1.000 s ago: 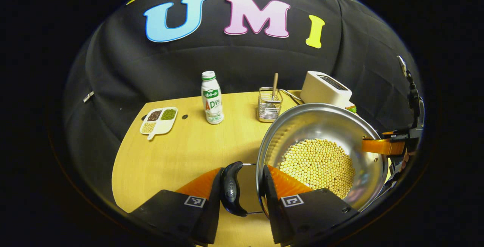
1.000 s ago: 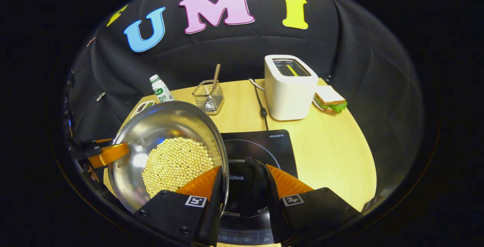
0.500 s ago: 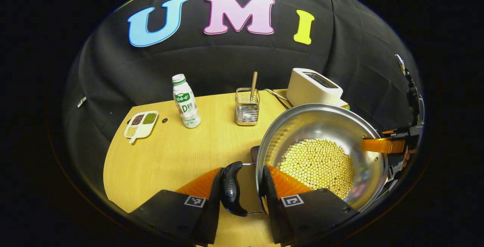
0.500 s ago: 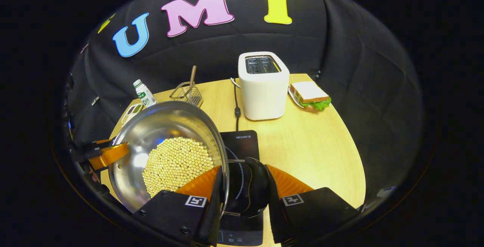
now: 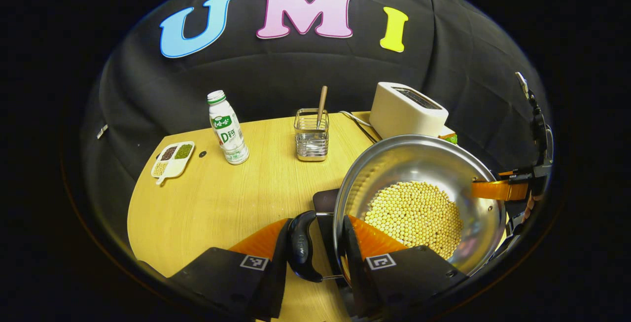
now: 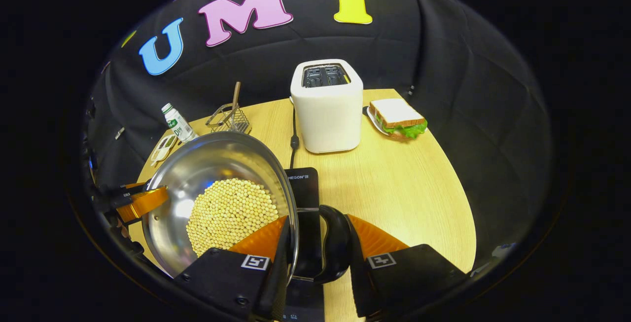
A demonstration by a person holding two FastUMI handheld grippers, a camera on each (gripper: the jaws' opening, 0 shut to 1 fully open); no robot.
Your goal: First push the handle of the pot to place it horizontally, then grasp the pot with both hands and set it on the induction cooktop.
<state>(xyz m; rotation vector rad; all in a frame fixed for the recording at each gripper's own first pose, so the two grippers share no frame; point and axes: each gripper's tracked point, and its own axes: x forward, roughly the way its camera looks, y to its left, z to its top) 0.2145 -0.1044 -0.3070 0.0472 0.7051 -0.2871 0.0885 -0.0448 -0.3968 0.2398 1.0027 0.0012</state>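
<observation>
Round wooden table [image 6: 409, 198] against black cloth wall; both grippers [image 5: 315, 255] [image 6: 315, 255] closed on pot [image 5: 419, 164] handles (cooktop [image 6: 301, 184] beneath).

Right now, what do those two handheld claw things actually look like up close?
Each gripper, left and right, has two wedge-shaped fingers with ribbed inner pads on chunky black bodies. Each body carries a small square black-and-white marker and screws. In the left gripper view, thin cabling rises above the far gripper.
</observation>
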